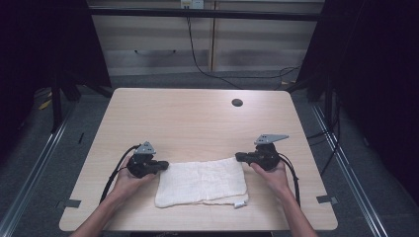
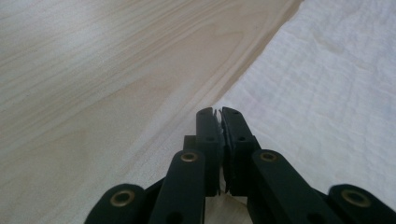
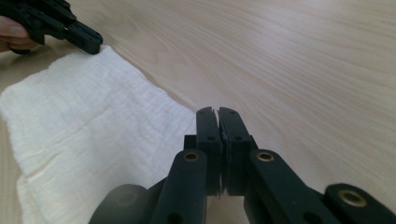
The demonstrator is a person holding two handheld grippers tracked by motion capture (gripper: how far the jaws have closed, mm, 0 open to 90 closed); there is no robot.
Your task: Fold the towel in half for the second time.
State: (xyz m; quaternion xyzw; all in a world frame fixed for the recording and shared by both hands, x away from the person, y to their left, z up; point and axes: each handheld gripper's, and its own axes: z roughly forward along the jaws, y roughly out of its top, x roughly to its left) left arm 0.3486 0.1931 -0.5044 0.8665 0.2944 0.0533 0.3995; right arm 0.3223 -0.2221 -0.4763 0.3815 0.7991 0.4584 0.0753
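High view: both grippers' tips (image 1: 164, 165) (image 1: 238, 157) seemingly pinch cloth (image 1: 202, 182) corners.

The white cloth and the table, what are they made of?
The white cloth looks like soft woven cotton, matte, with a crinkly gauze texture and a fold line. The table looks like pale wood or wood-look laminate, smooth, with grain lines and a slight sheen.

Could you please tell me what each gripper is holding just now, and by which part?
Both hold the folded white woven cloth: the left gripper is shut on its far left corner, the right gripper on its far right corner.
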